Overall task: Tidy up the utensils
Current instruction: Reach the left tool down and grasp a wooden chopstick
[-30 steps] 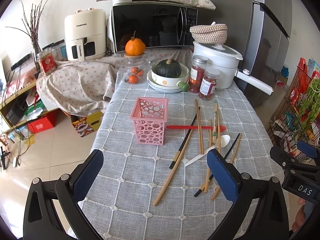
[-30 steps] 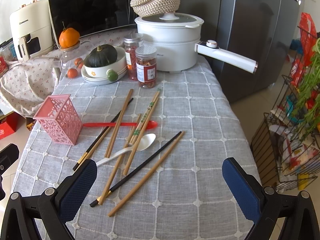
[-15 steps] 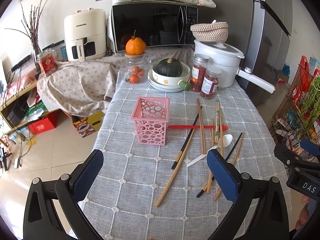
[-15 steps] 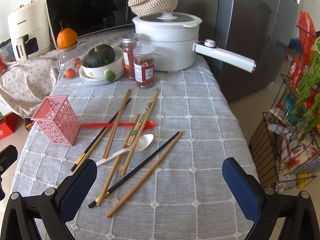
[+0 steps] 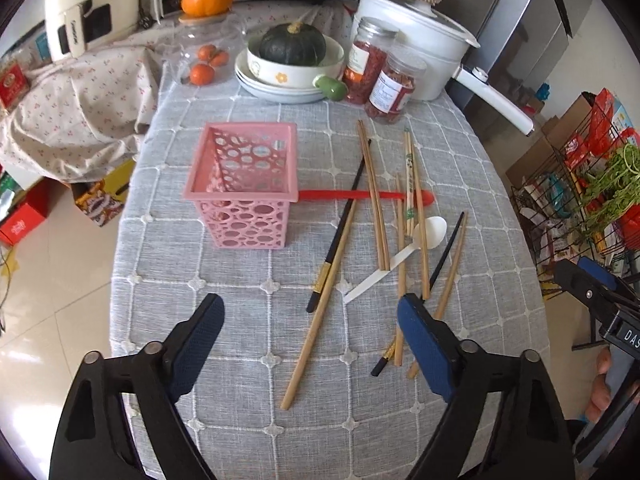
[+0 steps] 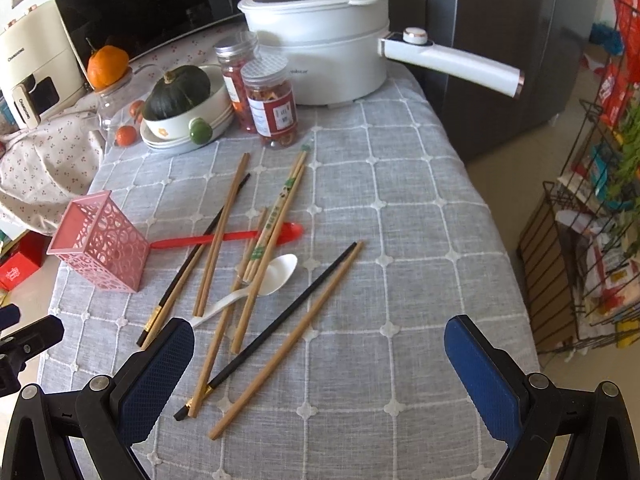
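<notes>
A pink perforated basket stands upright on the grey checked tablecloth. To its right lie several wooden and black chopsticks, crossed over a red spoon and a white spoon. My left gripper hovers over the near ends of a long wooden chopstick and a black one; its jaws are closing and its pads touch nothing. My right gripper stands wide open above a black and a wooden chopstick, holding nothing.
At the table's far end stand a white pot with a long handle, two jars and a bowl with a green squash. A wire rack stands to the right of the table. The cloth drops off at both sides.
Both grippers have tipped downward and come closer to the utensils. The left jaws have narrowed. Nothing on the table has moved.
</notes>
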{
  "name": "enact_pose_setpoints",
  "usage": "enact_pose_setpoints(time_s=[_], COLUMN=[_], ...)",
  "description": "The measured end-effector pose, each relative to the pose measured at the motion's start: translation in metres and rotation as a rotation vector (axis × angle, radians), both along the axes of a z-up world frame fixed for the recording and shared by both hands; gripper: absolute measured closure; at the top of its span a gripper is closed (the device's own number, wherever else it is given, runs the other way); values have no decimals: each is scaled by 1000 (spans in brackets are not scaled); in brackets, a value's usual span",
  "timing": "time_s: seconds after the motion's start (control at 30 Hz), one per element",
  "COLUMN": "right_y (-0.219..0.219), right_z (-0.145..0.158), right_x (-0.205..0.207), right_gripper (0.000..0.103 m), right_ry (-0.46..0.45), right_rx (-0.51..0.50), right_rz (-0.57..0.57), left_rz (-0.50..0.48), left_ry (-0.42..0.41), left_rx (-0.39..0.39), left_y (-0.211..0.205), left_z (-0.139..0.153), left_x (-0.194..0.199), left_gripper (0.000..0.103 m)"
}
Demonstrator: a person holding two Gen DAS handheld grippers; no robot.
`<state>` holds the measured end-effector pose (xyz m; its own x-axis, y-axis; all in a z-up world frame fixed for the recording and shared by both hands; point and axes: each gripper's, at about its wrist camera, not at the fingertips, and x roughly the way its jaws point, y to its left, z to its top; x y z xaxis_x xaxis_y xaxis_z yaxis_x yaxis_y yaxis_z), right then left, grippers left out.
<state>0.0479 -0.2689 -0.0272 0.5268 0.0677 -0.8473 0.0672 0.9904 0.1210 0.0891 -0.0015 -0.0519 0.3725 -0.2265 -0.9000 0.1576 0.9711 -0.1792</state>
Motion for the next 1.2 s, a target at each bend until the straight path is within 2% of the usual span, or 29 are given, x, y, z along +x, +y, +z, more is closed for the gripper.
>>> enact_pose_setpoints(time_s=[0.03,0.13,0.2,0.3,0.4,0.67,0.93,1.07,1.2], right_y=[-3,-11,-16,-22,-28,-41,-44,-42,-44], right_z=[-2,-8,-13,-20,-27,-36,-35,-35,-36], right_x=[4,15,20,25,27,34,36,36,36], right_gripper=[0,0,0,0,0,0,0,0,0], right_ry=[13,47,68,98,130,158,161,162,165], right_rx=[12,51,75,106,124,118,131,130,130], right_rz=[-3,-8,-8,-9,-14,-30,-31,-31,-35], left_rz=[-26,-90,-119,-137,-146,-131,-141,-127,-125], left_ry=[24,73,101,131,153,193,184,233,235], left_rx=[-15,-41,-43,-34,5,100,153,183,193], left_y=[-6,-25,-38,-53,-65,-78,-83,-92,-96], left_z=[-5,-18,-27,-42,-58,-88,-90,-99,-102], left_x=[6,23,36,56,74,98,108,122,127], left_gripper=[29,51,70,87,94,96,96,96,94])
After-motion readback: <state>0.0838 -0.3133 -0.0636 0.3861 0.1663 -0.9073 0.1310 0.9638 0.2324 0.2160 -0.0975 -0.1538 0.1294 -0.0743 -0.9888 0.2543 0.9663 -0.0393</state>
